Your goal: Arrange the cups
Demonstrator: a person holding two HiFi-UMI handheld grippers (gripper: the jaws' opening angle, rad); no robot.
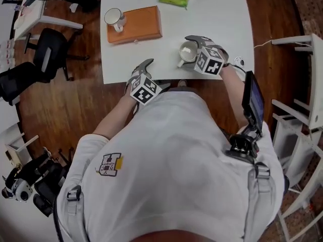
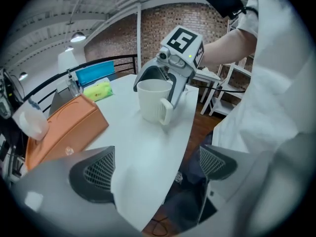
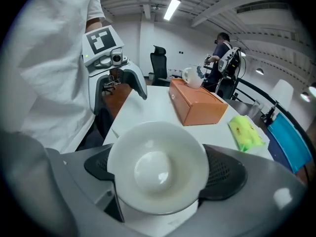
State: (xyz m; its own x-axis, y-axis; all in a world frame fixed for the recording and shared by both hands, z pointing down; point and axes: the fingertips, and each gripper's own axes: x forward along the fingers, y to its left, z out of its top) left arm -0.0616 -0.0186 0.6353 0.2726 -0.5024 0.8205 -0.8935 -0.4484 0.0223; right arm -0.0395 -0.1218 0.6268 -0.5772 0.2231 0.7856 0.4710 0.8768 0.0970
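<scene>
We see our cup point(image 1: 187, 52) upright, handle toward 7 o'clock, near the table's point(image 1: 222, 14) 5 o'clock edge, between the right gripper's point(image 3: 158, 169) wide jaws, whose view hides that handle; left gripper point(image 2: 153, 169) gapes empty.

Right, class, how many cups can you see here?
2. One cup stands on the orange box; the other cup sits between the jaws of the right hand-held gripper. None looks hidden.
</scene>
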